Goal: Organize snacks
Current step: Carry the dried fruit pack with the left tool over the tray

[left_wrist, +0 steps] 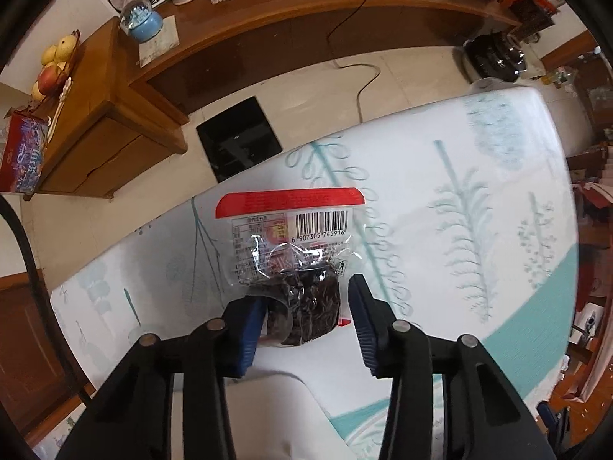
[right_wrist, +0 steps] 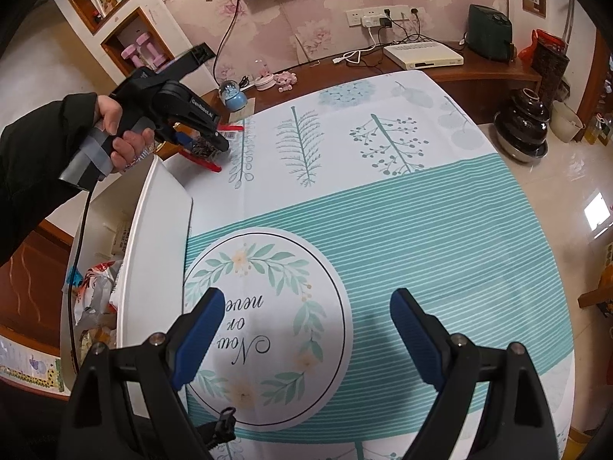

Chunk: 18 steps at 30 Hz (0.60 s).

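Observation:
A clear snack packet [left_wrist: 291, 245] with a red top band, a barcode and dark contents lies on the leaf-print tablecloth [left_wrist: 459, 199]. My left gripper [left_wrist: 306, 295] points straight down, and the packet's lower end fills the gap between its blue pads [left_wrist: 247, 329], crumpled against the left one. In the right wrist view a hand holds that left gripper [right_wrist: 207, 142] over the packet [right_wrist: 208, 149] at the table's far left. My right gripper [right_wrist: 306, 326] stands open above the round wreath print, with nothing between its fingers.
A white bin [right_wrist: 153, 230] stands at the table's left edge with several snack bags [right_wrist: 95, 299] inside. A wooden TV bench [left_wrist: 268, 11] with a snow globe, cables and a set-top box runs behind the table. A dark pot [right_wrist: 525, 122] sits on the floor at right.

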Each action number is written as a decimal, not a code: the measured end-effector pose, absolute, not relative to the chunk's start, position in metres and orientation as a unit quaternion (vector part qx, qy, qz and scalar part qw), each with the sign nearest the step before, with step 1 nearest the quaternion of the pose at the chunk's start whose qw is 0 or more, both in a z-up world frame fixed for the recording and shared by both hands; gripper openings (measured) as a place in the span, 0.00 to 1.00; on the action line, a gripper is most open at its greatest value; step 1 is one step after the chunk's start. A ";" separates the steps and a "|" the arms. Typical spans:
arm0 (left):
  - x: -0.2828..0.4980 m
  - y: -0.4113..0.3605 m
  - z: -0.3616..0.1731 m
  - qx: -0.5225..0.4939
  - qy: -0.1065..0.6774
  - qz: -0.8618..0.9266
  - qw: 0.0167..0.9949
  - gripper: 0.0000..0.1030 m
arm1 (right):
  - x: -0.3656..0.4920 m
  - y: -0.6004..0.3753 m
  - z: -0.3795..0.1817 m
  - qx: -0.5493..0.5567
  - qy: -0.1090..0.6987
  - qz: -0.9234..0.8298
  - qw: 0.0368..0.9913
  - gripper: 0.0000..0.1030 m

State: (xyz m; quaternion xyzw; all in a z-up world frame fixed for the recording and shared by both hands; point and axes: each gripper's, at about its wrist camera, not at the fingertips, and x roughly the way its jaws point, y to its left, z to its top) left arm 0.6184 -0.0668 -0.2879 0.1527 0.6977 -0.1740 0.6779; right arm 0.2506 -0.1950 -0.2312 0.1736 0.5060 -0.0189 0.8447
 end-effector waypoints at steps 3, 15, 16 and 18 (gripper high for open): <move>0.610 -0.068 -0.276 0.157 0.692 -0.181 0.681 0.39 | 0.250 -0.193 -0.229 0.173 0.503 -0.013 0.846 0.86; 0.547 -0.059 -0.203 0.123 0.670 -0.188 0.708 0.38 | 0.237 -0.193 -0.210 0.179 0.489 0.018 0.854 0.86; 0.539 -0.055 -0.197 0.121 0.668 -0.188 0.710 0.38 | 0.236 -0.192 -0.210 0.179 0.489 0.021 0.854 0.86; 0.523 -0.047 -0.185 0.115 0.664 -0.184 0.715 0.38 | 0.233 -0.191 -0.207 0.179 0.488 0.029 0.854 0.86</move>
